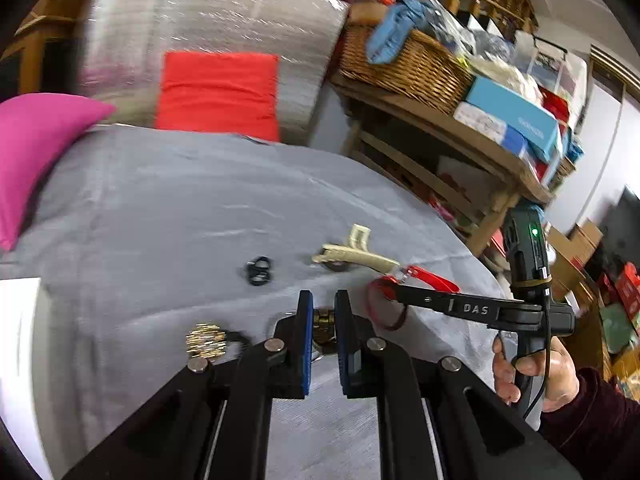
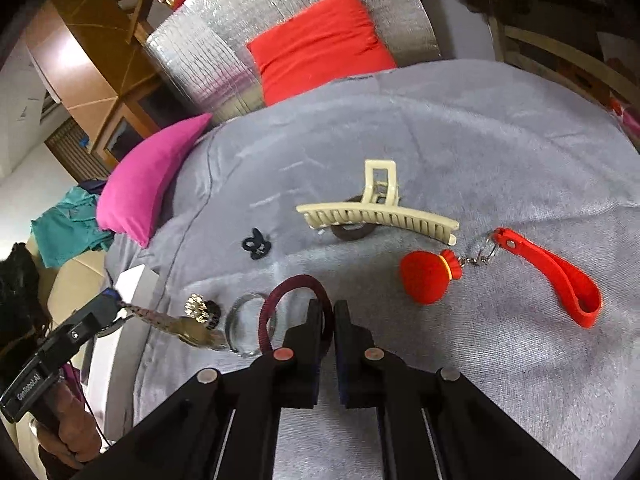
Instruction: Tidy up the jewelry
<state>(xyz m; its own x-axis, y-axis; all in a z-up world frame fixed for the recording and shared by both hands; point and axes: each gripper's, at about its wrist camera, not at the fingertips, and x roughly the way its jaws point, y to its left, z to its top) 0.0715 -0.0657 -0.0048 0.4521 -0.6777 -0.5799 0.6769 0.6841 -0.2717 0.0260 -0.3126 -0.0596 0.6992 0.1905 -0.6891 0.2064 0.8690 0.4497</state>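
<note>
The left hand-held gripper (image 1: pixel 324 320) pinches a gold metal bracelet (image 1: pixel 323 322) lifted above the grey blanket (image 1: pixel 180 208). The right hand-held gripper (image 2: pixel 328 316) clamps a maroon hair tie (image 2: pixel 280 300); beyond its tips lie a cream hair claw (image 2: pixel 376 216) and red keychain (image 2: pixel 428 280).

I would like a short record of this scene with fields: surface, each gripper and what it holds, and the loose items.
surface: grey blanket
left gripper: shut on a metal watch band, lifted off the blanket
right gripper: shut on a dark red hair tie
loose items: cream hair claw, red keychain, small black clip, gold piece, clear ring
background: pink cushion, red cushion
</note>
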